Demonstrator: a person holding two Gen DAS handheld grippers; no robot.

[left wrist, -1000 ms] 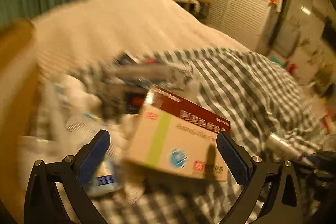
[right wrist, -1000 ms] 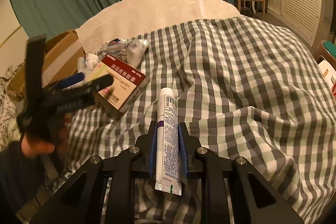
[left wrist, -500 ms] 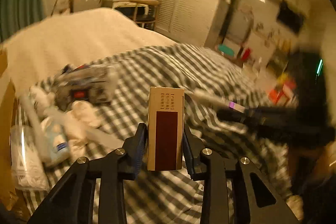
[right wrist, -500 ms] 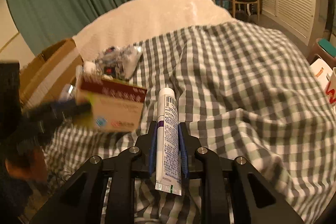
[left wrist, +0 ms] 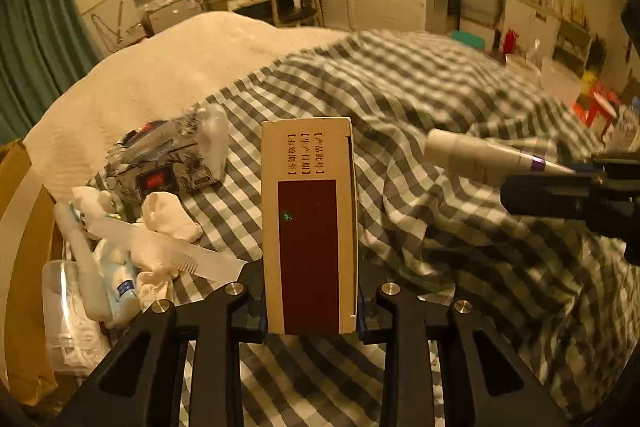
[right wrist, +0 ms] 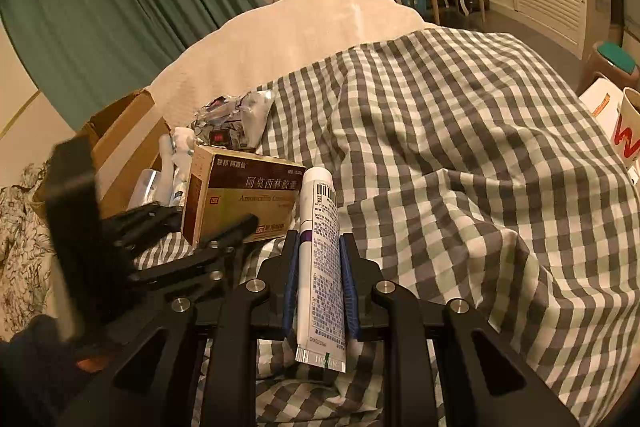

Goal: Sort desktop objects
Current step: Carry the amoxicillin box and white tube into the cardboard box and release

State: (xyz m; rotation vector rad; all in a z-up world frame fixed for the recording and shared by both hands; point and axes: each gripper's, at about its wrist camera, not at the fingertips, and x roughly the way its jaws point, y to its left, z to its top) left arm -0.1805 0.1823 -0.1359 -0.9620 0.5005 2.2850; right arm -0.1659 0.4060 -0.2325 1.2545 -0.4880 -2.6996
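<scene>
Now we are holding the medicine box point(left wrist: 310, 227) tight in the left hand-held gripper point(left wrist: 310, 301), above the bed point(left wrist: 460, 115) | squeezing the tube point(right wrist: 322, 259) in the right hand-held gripper point(right wrist: 320, 291) | leaving the little pile point(left wrist: 132, 227) by the cardboard box point(right wrist: 120, 139) unsorted.

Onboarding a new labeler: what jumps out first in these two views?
Both grippers are loaded: the left gripper, jaws closing, holds a medicine box upright, and the right gripper is shut on a white tube. Under them spreads a checked blanket. At its left edge lies a clutter of a comb, socks and a patterned pouch, next to a cardboard box.
</scene>
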